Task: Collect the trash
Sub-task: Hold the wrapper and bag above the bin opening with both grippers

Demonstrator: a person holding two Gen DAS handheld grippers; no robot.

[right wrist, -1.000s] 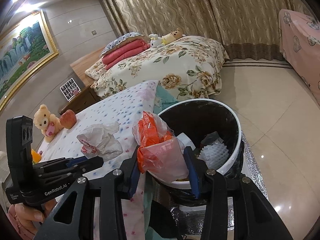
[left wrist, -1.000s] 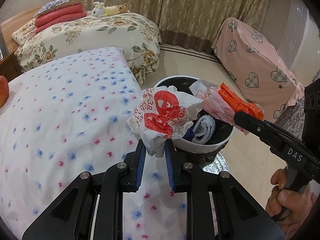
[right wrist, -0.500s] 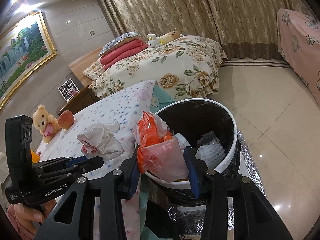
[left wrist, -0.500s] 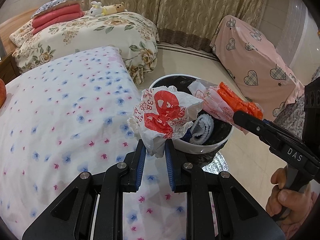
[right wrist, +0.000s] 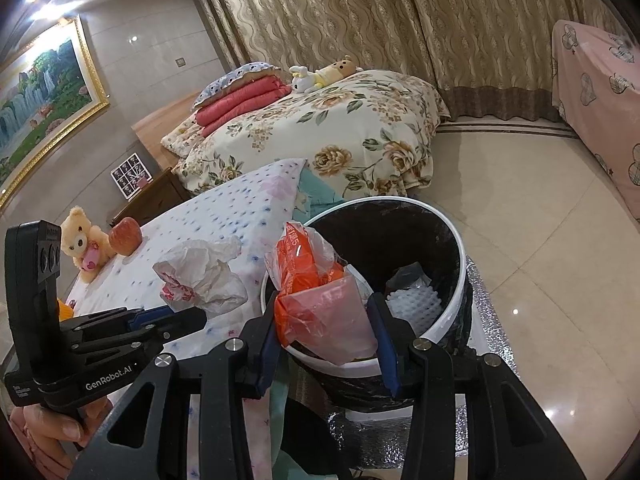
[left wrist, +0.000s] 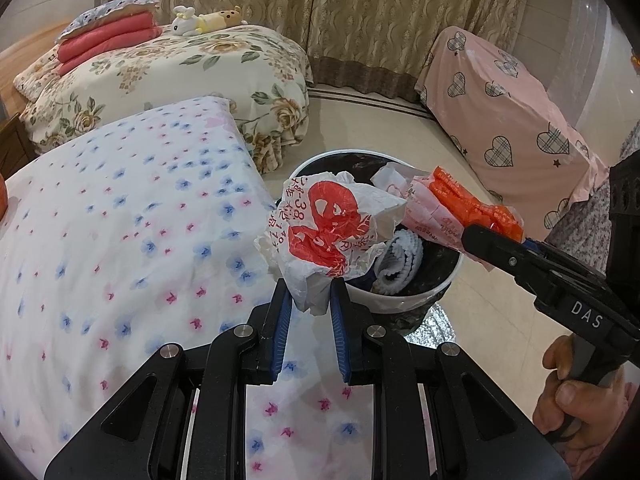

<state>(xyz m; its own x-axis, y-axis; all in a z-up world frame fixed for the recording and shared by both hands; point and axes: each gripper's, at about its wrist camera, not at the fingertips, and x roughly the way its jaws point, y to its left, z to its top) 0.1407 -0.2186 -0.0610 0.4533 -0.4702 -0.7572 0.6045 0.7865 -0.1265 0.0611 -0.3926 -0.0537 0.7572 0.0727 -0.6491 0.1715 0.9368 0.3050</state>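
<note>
Clamping a crumpled white wrapper with red print (left wrist: 328, 236), the left gripper (left wrist: 307, 312) has its jaws nearly together on the paper's lower tail, just short of the trash bin's (right wrist: 452, 312) near rim. Beside it, the right gripper (right wrist: 328, 320), jaws partway apart, pinches an orange-and-pink plastic bag (right wrist: 316, 292) directly above the bin's rim. Inside the black-lined bin lies a white ridged piece (right wrist: 414, 302). The bin stands on a tiled floor (right wrist: 540, 248), against a bed with a flower-dotted sheet (left wrist: 120, 220). On that sheet, far from the bin, sit a teddy bear (right wrist: 82, 246) and an apple (right wrist: 125, 236). Beyond the bin are a rose-patterned bed (right wrist: 320, 140) and curtains (right wrist: 400, 20).
</note>
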